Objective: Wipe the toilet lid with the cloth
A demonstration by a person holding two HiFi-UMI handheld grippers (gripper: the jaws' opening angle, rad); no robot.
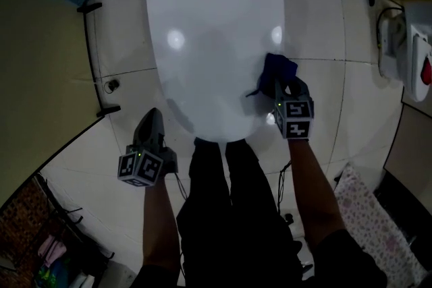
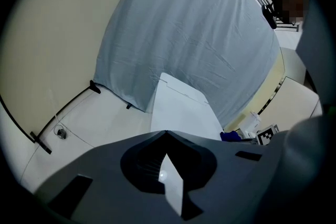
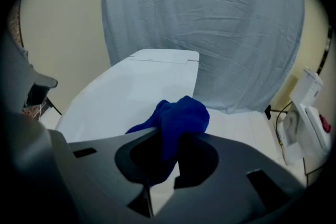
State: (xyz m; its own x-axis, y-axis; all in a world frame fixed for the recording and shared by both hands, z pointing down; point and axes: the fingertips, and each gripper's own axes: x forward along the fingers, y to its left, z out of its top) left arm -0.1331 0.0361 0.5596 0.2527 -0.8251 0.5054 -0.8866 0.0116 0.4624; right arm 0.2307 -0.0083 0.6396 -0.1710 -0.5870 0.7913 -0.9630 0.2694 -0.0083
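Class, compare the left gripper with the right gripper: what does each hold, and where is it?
The right gripper is shut on the blue cloth; the left gripper is shut on nothing. The right gripper is at the right edge of the toilet lid; the left gripper is beside its front, over floor. Both carry marker cubes.

Toilet lid at centre, sheet hanging behind it. Cloth on the lid's right edge, between the right gripper jaws. Left gripper off the lid, beside its front-left rim, over the floor.
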